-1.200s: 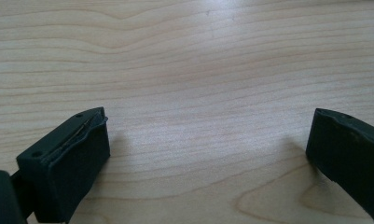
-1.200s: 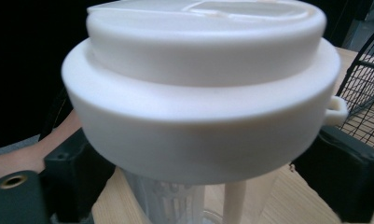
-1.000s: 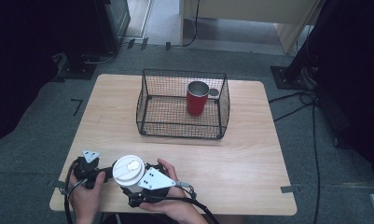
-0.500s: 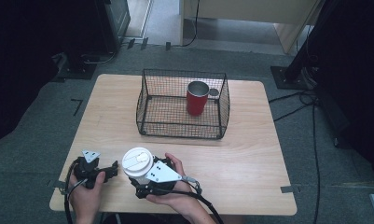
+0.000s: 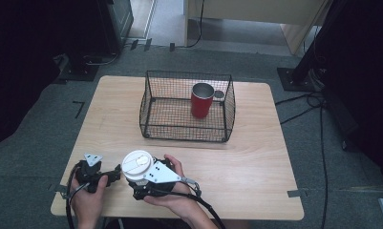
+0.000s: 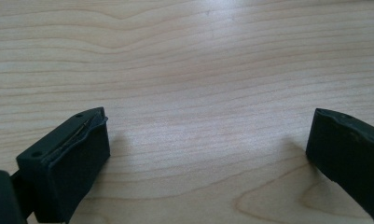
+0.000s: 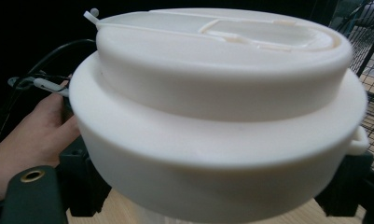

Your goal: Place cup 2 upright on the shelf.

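Observation:
A white cup with a white lid (image 5: 137, 164) sits between the jaws of my right gripper (image 5: 143, 182) near the table's front left. In the right gripper view the lid (image 7: 217, 93) looms close, and the black fingers (image 7: 82, 182) press on the cup just under it, so the right gripper (image 7: 212, 207) is shut on the cup. My left gripper (image 5: 113, 173) lies just left of the cup, low on the table. In the left gripper view its jaws (image 6: 208, 144) stand wide open over bare wood, with nothing between them.
A black wire basket (image 5: 184, 131) stands at the middle back of the wooden table (image 5: 246, 162), and a red mug (image 5: 201, 101) stands upright inside it at the right. Cables trail from both grippers over the front edge. Dark stands and cables lie on the floor.
My right gripper has shifted a little to the right and away from the front edge, carrying the white cup with it. The left gripper has stayed where it was.

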Motion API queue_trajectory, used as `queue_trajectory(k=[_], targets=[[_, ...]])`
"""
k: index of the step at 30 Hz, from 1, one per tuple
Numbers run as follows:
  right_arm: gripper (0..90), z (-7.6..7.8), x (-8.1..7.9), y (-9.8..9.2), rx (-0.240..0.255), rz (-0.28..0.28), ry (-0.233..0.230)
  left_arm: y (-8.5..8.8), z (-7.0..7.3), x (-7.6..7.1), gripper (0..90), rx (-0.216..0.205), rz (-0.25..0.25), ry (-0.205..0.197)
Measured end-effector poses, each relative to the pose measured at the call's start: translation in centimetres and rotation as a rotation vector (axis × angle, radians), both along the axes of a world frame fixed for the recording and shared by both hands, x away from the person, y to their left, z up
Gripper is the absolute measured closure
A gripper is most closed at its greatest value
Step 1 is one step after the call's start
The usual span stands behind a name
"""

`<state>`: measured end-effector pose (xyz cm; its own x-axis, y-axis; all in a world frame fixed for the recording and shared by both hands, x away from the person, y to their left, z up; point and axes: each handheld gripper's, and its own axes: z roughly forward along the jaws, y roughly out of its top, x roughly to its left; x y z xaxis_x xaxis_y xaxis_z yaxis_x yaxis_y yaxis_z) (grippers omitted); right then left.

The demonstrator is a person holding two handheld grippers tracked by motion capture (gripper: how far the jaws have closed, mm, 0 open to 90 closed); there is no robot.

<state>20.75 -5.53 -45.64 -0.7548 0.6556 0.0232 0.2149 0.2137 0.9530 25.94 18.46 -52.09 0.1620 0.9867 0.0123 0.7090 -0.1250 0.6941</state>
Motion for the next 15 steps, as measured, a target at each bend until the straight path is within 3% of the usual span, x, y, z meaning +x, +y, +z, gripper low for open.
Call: queue_trajectory(k=[15], targets=[[16.0, 0.74, -0.34, -0.54, 0.037, 0.004, -0.013, 0.0, 0.01, 0.0, 0.0, 0.001, 0.0, 0.001]])
